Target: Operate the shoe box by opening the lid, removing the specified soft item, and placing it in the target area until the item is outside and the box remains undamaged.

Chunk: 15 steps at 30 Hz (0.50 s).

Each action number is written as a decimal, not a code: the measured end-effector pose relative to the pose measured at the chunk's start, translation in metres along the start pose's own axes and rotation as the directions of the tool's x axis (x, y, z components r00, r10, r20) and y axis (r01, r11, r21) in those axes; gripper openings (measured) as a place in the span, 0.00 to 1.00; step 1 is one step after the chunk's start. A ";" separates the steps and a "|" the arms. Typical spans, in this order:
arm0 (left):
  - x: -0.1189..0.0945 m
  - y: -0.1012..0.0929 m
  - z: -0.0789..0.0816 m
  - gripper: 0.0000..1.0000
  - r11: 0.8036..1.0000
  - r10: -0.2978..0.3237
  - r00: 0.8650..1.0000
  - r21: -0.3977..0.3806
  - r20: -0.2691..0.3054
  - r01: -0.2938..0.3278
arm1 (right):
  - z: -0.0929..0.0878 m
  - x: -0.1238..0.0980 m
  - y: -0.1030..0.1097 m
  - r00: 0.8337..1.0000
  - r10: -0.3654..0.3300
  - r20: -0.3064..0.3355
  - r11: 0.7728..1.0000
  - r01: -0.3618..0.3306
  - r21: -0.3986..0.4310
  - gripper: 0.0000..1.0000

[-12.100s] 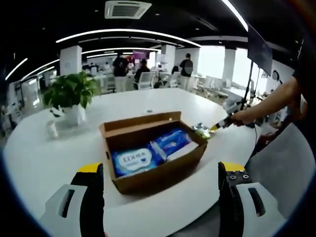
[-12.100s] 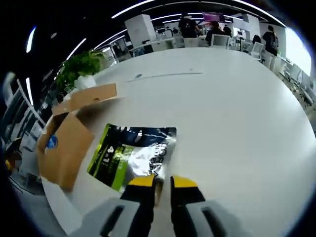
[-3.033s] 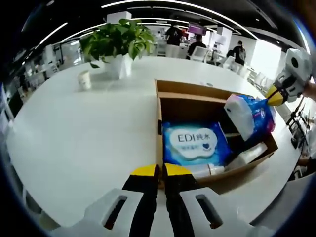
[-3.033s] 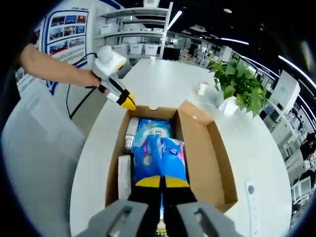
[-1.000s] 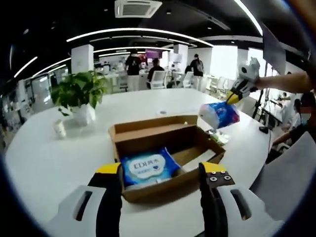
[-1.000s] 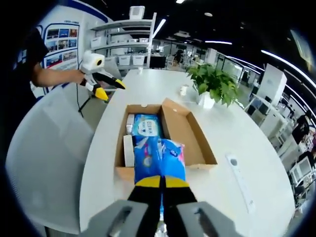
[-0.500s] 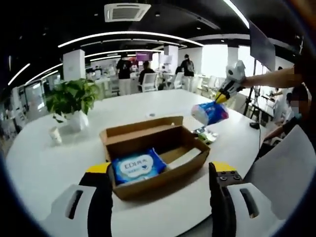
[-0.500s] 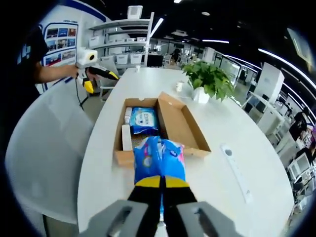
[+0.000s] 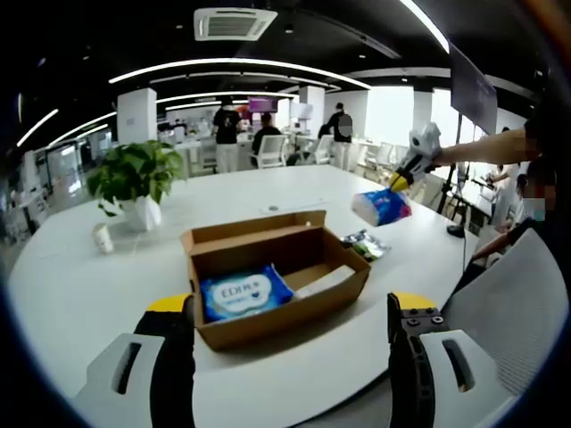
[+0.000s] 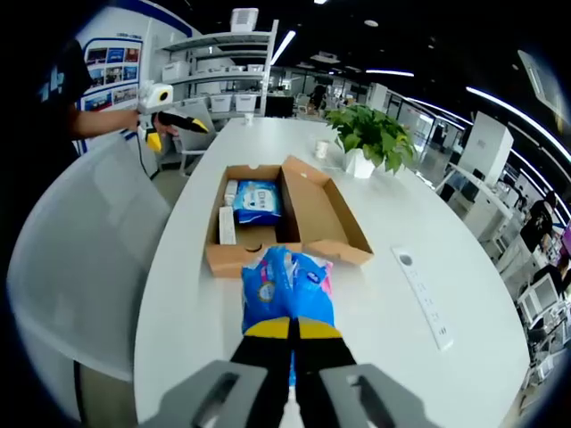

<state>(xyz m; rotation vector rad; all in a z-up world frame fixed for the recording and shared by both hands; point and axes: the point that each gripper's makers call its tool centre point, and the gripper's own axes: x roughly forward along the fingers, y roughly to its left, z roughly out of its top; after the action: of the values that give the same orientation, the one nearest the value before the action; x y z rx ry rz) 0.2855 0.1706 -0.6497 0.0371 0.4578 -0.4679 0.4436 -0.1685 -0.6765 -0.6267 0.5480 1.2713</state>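
The brown cardboard shoe box (image 9: 268,285) sits open on the white worktop (image 9: 107,294), lid flap upright at its far side. The blue soft pack (image 10: 287,287), clamped in the right claw (image 10: 290,328), hangs clear outside the box.

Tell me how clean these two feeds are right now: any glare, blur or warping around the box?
Left gripper view: the windows behind the right gripper are blown out, the cardboard box is sharp, and the table edge bows with fisheye. Right gripper view: the blue pack and right gripper are crisp, soft glare lies on the tabletop, and the chair back at the side is stretched.
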 end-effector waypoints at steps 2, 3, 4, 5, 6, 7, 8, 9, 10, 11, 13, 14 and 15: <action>-0.002 0.001 -0.001 0.93 1.000 0.007 1.000 -0.003 -0.001 -0.007 | -0.004 -0.002 -0.001 1.000 0.003 0.000 1.000 -0.003 -0.006 0.00; -0.003 0.001 -0.003 0.93 1.000 0.012 1.000 -0.001 -0.007 -0.012 | -0.007 -0.003 -0.001 1.000 0.006 0.002 1.000 -0.006 -0.005 0.00; -0.004 0.001 -0.004 0.93 1.000 0.013 1.000 0.000 -0.010 -0.013 | -0.009 -0.003 -0.002 1.000 0.006 0.001 1.000 -0.006 -0.006 0.00; -0.005 0.001 -0.004 0.93 1.000 0.014 1.000 0.001 -0.011 -0.014 | -0.011 -0.004 -0.002 1.000 0.006 0.000 1.000 -0.006 -0.004 0.00; -0.006 0.001 -0.005 0.93 1.000 0.014 1.000 0.002 -0.011 -0.014 | -0.014 -0.005 -0.003 1.000 0.008 -0.002 1.000 -0.008 -0.003 0.00; -0.007 0.000 -0.005 0.93 1.000 0.014 1.000 0.001 -0.012 -0.014 | -0.016 -0.005 -0.003 1.000 0.008 -0.005 1.000 -0.008 -0.003 0.00; -0.007 0.000 -0.006 0.93 1.000 0.014 1.000 0.001 -0.012 -0.014 | -0.019 -0.006 -0.003 1.000 0.010 -0.007 1.000 -0.010 -0.004 0.00; -0.008 0.000 -0.006 0.93 1.000 0.015 1.000 0.001 -0.011 -0.015 | -0.021 -0.007 -0.004 1.000 0.012 -0.010 1.000 -0.012 -0.005 0.00; -0.008 -0.001 -0.006 0.93 1.000 0.016 1.000 0.000 -0.009 -0.016 | -0.025 -0.008 -0.004 1.000 0.012 -0.016 1.000 -0.012 -0.007 0.00; -0.008 0.000 -0.007 0.93 1.000 0.018 1.000 -0.001 -0.011 -0.018 | -0.028 -0.008 -0.005 1.000 0.013 -0.020 1.000 -0.013 -0.008 0.00; -0.008 -0.001 -0.009 0.93 1.000 0.019 1.000 -0.002 -0.015 -0.019 | -0.032 -0.010 -0.005 1.000 0.013 -0.026 1.000 -0.013 -0.006 0.00; -0.009 -0.001 -0.009 0.93 1.000 0.018 1.000 -0.002 -0.014 -0.018 | -0.034 -0.011 -0.006 0.999 0.013 -0.029 1.000 -0.013 -0.008 0.00; -0.009 -0.002 -0.009 0.93 1.000 0.018 1.000 -0.002 -0.013 -0.018 | -0.036 -0.012 -0.006 0.999 0.012 -0.031 1.000 -0.012 -0.008 0.00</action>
<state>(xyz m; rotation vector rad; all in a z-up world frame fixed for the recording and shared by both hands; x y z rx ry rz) 0.2743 0.1739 -0.6536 0.0418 0.4706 -0.4496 0.4461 -0.2028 -0.6933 -0.6520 0.5734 1.2772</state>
